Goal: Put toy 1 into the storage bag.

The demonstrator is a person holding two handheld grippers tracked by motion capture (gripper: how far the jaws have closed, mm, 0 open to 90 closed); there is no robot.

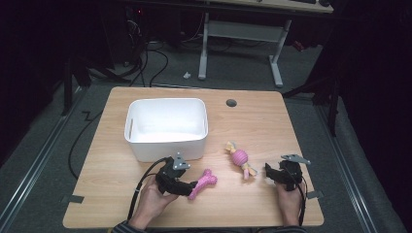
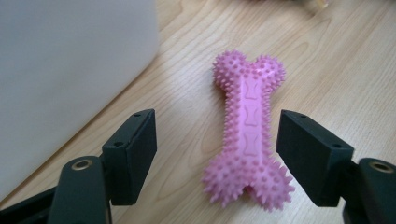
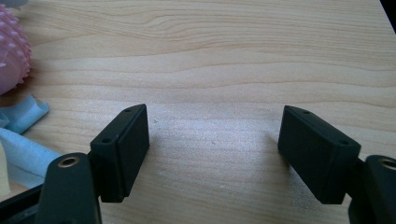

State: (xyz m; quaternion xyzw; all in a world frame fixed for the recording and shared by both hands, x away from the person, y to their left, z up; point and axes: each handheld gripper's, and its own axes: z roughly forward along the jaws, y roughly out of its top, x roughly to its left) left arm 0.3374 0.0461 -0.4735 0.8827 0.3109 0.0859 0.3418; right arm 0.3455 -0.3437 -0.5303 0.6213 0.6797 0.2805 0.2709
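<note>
While its jaws stand wide apart, the left gripper [image 2: 217, 154] has the pink bone [image 2: 248, 135] lying flat on the table [image 2: 345, 70] between them, its near knobbed end level with the pads and closer to the right jaw, touching neither. From there the bone runs straight ahead of the gripper, its far end out past the jaw tips. Off to that gripper's left and farther on rises the white wall of the bin [image 2: 70, 70], which does not touch the bone. Seen from the high view, the left gripper [image 1: 190, 187] sits at the bone's [image 1: 204, 183] near end, with the bin [image 1: 166, 127] beyond it. The right gripper [image 3: 215, 154] is also spread wide, over bare wood. Ahead and to its left lies the ball toy [image 3: 11, 56], with pale blue and cream ends beside the left jaw.
</note>
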